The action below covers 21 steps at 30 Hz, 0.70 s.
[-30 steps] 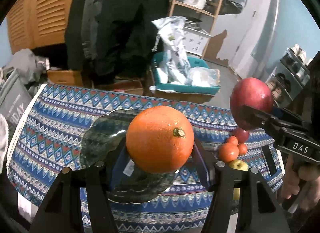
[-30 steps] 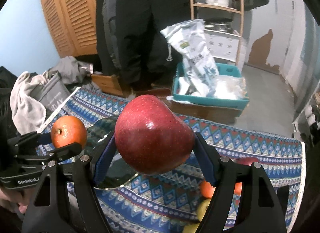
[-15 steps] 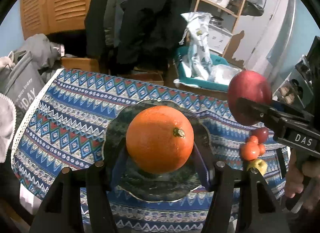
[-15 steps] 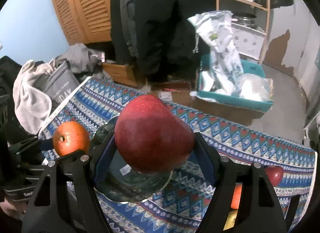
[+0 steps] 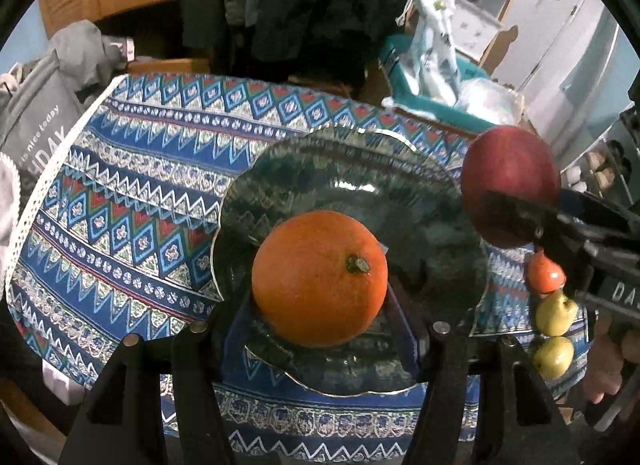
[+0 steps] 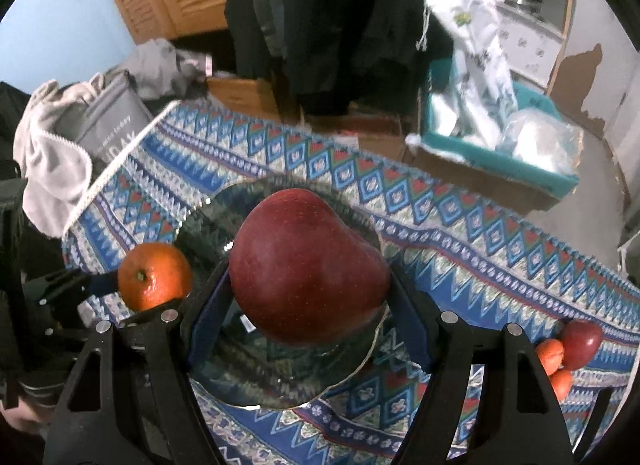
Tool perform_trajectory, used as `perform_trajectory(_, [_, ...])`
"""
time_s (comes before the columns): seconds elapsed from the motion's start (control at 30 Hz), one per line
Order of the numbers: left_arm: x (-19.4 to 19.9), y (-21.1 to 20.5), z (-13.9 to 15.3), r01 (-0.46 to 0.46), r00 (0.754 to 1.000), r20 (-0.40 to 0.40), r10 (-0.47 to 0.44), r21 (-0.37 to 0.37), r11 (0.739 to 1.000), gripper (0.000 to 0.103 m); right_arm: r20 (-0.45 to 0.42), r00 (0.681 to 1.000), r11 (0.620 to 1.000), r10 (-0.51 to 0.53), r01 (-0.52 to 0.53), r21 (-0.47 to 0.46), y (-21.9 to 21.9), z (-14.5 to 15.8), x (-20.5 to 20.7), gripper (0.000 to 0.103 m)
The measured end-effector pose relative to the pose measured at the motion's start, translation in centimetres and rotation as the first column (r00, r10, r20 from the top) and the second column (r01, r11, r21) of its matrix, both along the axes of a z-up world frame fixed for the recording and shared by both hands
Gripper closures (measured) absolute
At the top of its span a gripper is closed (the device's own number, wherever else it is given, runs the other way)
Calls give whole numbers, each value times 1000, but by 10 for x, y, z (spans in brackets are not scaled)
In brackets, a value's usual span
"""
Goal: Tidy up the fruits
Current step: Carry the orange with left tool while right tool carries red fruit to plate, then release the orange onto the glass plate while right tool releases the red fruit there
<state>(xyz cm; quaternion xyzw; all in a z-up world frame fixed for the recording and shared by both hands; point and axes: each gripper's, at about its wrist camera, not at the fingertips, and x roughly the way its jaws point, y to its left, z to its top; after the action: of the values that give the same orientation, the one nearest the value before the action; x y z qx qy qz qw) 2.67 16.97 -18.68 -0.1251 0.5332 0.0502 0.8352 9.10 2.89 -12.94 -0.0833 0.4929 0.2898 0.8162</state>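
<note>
Between my left tongs (image 5: 320, 305) sits the orange (image 5: 320, 277), squeezed tight, with the dark glass plate (image 5: 360, 185) right under it. My right tongs (image 6: 310, 305) squeeze the big red apple (image 6: 308, 265) over the same plate. Past the right tongs, more small fruits (image 6: 572, 345) lie on the blue cloth (image 6: 460, 257).

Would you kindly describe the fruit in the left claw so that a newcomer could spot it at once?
On the blue patterned tablecloth sits a dark scalloped glass plate. Above its near side the left claw grips an orange. It is far bigger than the small orange fruits at the table's right edge, and unlike the red apple in the right claw.
</note>
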Motion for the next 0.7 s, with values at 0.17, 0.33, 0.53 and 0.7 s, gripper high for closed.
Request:
perform_trajectory(0.17, [3,-3,-17,13,998,-55,-14,-12,1000,39,-59,998,1000,10,-10,-6,1,-23,0,28])
perform_trajectory(0.33, [3,-8,-33,20,994,-107,-20,4,1000,39,-109,994,999,18,-23,-38,3,-43,-1,28])
perform_trajectory(0.53, [5,-8,-47,13,988,-156,-13,3,1000,39,-157,987,999,14,-22,-50,2,-60,0,27])
perform_trajectory(0.7, [5,-10,-50,23,989,-148,-15,49,999,39,-185,983,998,10,-22,-66,0,-71,0,27])
